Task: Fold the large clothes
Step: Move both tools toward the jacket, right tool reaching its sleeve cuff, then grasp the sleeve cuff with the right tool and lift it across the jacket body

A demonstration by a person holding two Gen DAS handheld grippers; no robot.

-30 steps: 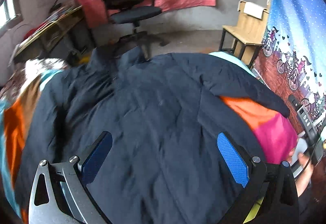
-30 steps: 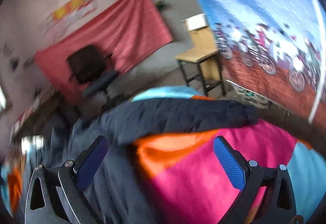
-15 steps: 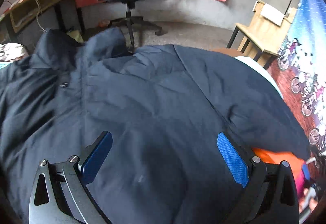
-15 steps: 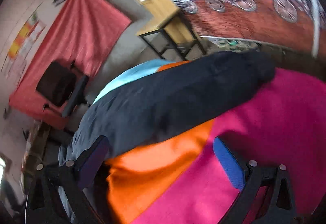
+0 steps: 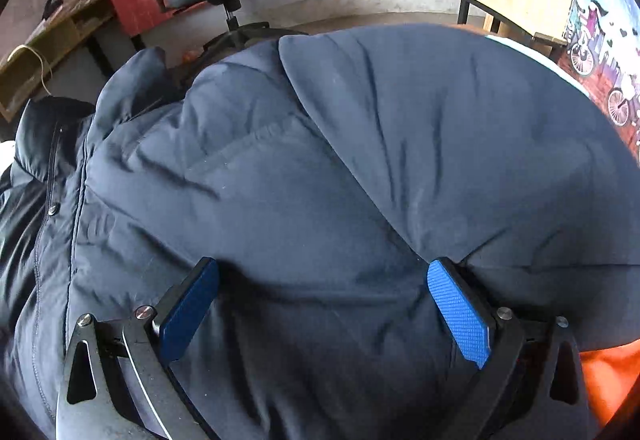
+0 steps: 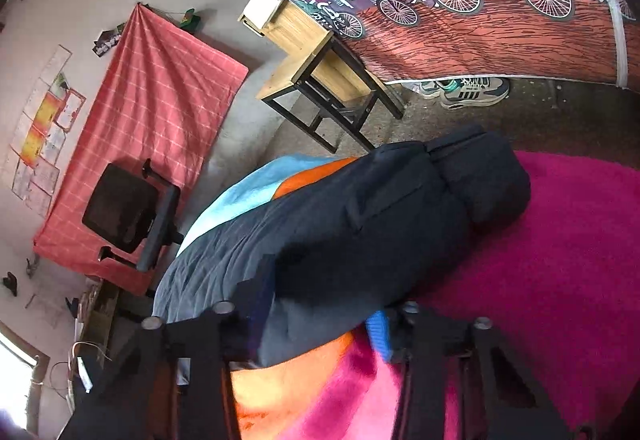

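A dark navy padded jacket (image 5: 320, 167) lies spread on a bed covered by a fleecy blanket (image 6: 560, 260) in blocks of magenta, orange and pale blue. In the left wrist view the jacket's collar and snap-studded front placket sit at the left edge, and the body runs away from them toward the right, so its long axis lies across that picture. One sleeve (image 6: 400, 211) stretches out from the body, its long axis running up and to the right in the right wrist view, with the cuff end lying on the magenta part of the blanket. No writing can be read anywhere; a pair of sneakers (image 6: 464, 91) on the floor shows three dark stripes on the side. The left claw (image 5: 320, 304) stands spread wide, its blue pads (image 5: 460, 316) resting down on the jacket's puffy cloth without pinching it. The right claw (image 6: 320, 320) is closing, its jaws narrow, with the near part of the sleeve's cloth bunched between them and pressed by the pads.
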